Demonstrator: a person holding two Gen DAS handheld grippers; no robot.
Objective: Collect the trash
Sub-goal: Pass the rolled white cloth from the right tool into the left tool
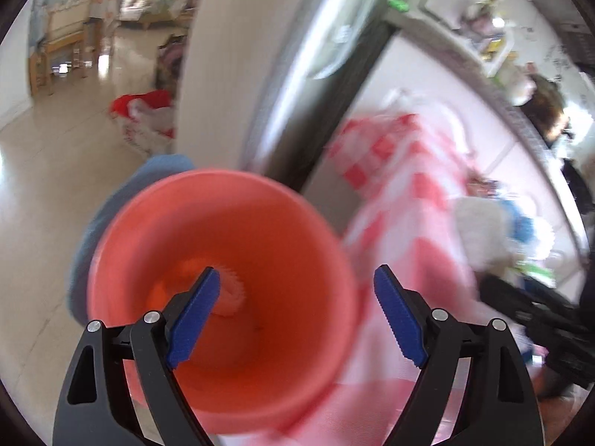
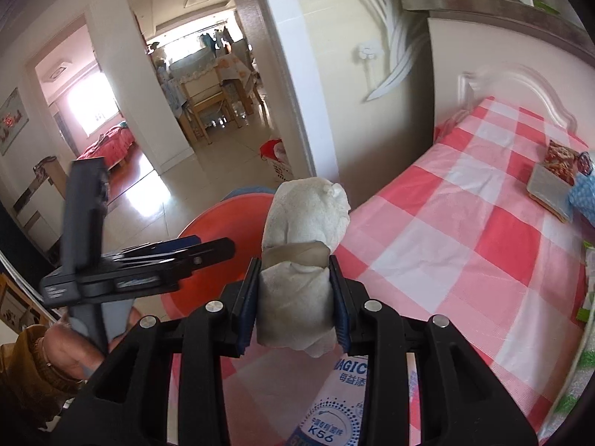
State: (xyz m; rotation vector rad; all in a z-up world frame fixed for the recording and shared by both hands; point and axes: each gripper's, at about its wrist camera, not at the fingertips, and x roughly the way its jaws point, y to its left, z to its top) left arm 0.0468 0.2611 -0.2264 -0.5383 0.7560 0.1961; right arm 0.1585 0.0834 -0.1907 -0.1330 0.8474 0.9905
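Note:
An orange-red bin (image 1: pixel 223 290) stands on the floor beside a bed and fills the middle of the left wrist view. My left gripper (image 1: pixel 293 297) hangs open over its mouth with nothing between the blue pads. A white crinkled piece of trash (image 1: pixel 232 290) lies at the bottom of the bin. In the right wrist view my right gripper (image 2: pixel 293 282) is shut on a white paper roll with a cardboard core (image 2: pixel 297 260), held above the bed's edge. The bin (image 2: pixel 219 245) shows behind it, with the left gripper (image 2: pixel 186 252) over it.
The bed carries a pink-and-white checked cover (image 2: pixel 465 230). A packet marked K56 (image 2: pixel 327 409) lies under my right gripper, and a small patterned pouch (image 2: pixel 557 171) lies farther up the bed. A white door frame (image 2: pixel 293 93) opens onto a tiled hallway with a red-and-white basket (image 2: pixel 275 160).

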